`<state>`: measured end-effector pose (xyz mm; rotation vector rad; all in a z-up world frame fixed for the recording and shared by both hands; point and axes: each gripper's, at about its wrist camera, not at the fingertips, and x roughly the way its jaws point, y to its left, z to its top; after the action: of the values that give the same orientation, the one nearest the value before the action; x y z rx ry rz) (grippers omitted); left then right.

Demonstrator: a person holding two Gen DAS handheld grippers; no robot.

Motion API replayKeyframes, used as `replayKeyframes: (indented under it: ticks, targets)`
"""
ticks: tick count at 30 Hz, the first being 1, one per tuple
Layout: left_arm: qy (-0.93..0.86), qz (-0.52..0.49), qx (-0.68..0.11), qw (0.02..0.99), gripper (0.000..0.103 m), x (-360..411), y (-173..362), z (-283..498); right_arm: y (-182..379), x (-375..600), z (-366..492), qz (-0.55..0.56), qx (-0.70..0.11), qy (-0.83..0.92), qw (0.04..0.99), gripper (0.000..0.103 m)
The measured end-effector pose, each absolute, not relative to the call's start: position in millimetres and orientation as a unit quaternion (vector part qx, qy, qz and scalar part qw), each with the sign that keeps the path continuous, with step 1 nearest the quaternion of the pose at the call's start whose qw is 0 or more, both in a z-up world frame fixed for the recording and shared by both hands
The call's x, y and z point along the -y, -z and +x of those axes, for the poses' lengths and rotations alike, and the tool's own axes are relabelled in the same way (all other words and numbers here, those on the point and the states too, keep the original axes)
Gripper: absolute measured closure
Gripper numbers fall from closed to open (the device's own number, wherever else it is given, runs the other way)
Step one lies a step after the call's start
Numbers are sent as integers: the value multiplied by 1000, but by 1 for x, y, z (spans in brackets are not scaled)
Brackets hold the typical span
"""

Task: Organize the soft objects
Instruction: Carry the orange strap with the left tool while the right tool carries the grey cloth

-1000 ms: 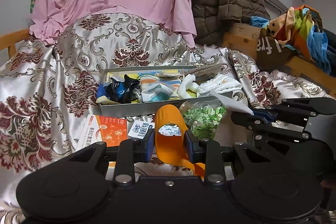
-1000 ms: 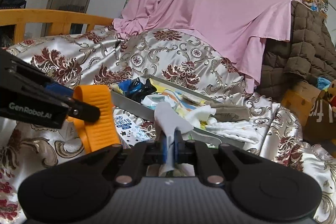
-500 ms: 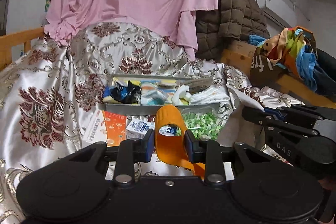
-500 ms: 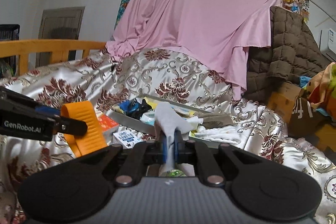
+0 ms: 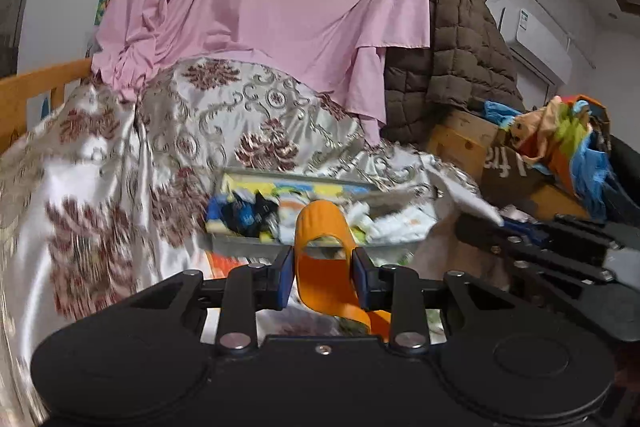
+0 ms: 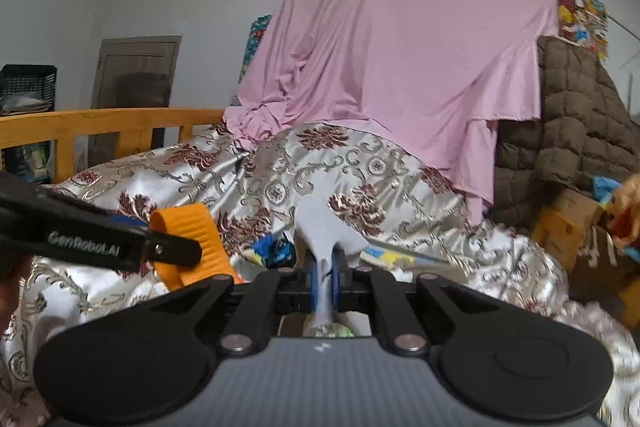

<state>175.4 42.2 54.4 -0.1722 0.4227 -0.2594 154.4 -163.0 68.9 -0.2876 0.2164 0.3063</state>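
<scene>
Two grippers in view, both loaded. Left gripper [image 5: 323, 277] is clamped on an orange ribbed band [image 5: 322, 227]: pads pressed on both sides of it, loop sticking up between the fingers, tail hanging down toward the right. Same band shows in the right wrist view at left [image 6: 188, 227], held up off the bed by the left gripper's fingers.

Right gripper [image 6: 325, 281] is closed tight on a thin white cloth [image 6: 320, 227]. The cloth fans out above the fingers and a strip of it trails down under them (something green sits below that, too hidden to identify).

Beyond both: a long grey tray [image 5: 240, 241] lying on the floral satin bedspread [image 5: 120, 167], packed with soft items — a blue-and-black bundle [image 5: 244, 213] at its left end, white fabric pieces [image 5: 400, 223] toward the right, yellow and pale stuff between. Left wrist view is motion-blurred, so finer detail in the tray is not readable.

Far side: pink sheet [image 6: 400, 67] draped over the bedspread, brown quilted blanket [image 6: 580, 115] to its right, wooden bed rail [image 6: 100, 123] at left. A multicoloured cloth heap [image 5: 568, 143] sits at right on a cardboard box [image 5: 508, 171]. Right gripper's fingers enter the left wrist view from the right [image 5: 520, 243], near the tray's right end.
</scene>
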Motion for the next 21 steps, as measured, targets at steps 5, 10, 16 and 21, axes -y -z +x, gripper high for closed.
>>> replayKeyframes:
  ticks: [5, 10, 16, 21]
  targets:
    - [122, -86, -212, 966, 71, -60, -66, 236, -86, 153, 204, -160, -107, -168, 967, 95]
    - [114, -89, -211, 967, 70, -72, -68, 309, -97, 147, 274, -151, -116, -180, 965, 95]
    - [99, -92, -216, 967, 70, -81, -51, 403, -91, 143, 376, -128, -146, -192, 962, 95]
    - [89, -94, -233, 964, 70, -82, -23, 475, -74, 132, 455, -115, -175, -190, 959, 95]
